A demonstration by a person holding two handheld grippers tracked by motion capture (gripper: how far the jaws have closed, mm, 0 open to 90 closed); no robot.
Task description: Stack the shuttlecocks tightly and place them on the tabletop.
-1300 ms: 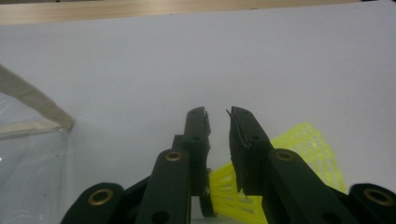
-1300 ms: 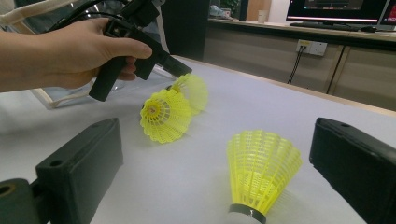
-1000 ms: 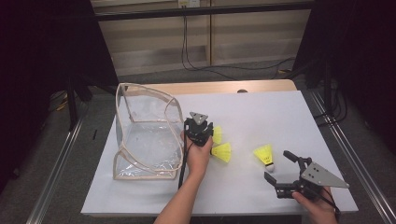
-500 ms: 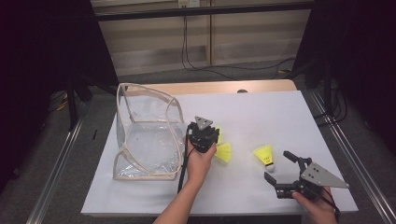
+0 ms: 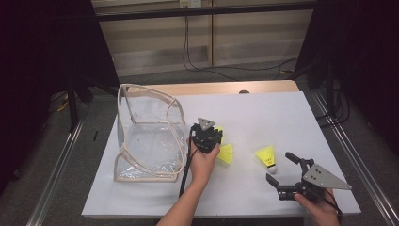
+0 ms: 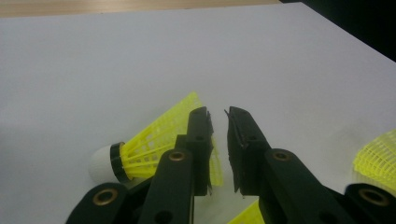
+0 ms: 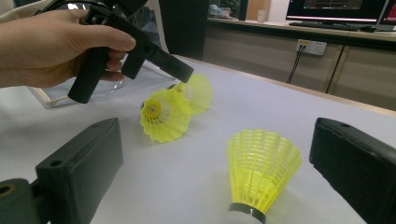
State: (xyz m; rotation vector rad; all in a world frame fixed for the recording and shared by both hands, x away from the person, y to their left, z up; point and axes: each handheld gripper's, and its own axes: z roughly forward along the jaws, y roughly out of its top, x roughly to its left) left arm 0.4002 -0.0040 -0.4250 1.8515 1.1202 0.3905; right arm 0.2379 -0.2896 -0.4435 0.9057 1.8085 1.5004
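Observation:
Three yellow shuttlecocks lie on the white table (image 5: 263, 117). My left gripper (image 5: 214, 137) is by the middle of the table. Its jaws (image 6: 217, 112) are nearly together, pinching the skirt rim of one shuttlecock (image 6: 154, 140), whose white cork points left. From the right gripper view, the left gripper's tip (image 7: 187, 74) meets that skirt (image 7: 200, 91). A second shuttlecock (image 5: 226, 153) lies just beside it (image 7: 166, 114). My right gripper (image 5: 280, 167) is open near the front right, and the third shuttlecock (image 5: 267, 157) lies between and ahead of its jaws (image 7: 261, 172), untouched.
A clear bag (image 5: 146, 136) with beige trim stands open at the table's left, just beside the left hand (image 5: 204, 160). The table's front edge is close to the right hand (image 5: 320, 212). A dark floor and metal rails surround the table.
The left gripper has shifted slightly right and toward the person, away from the bag and onto the shuttlecocks. The right gripper has stayed still.

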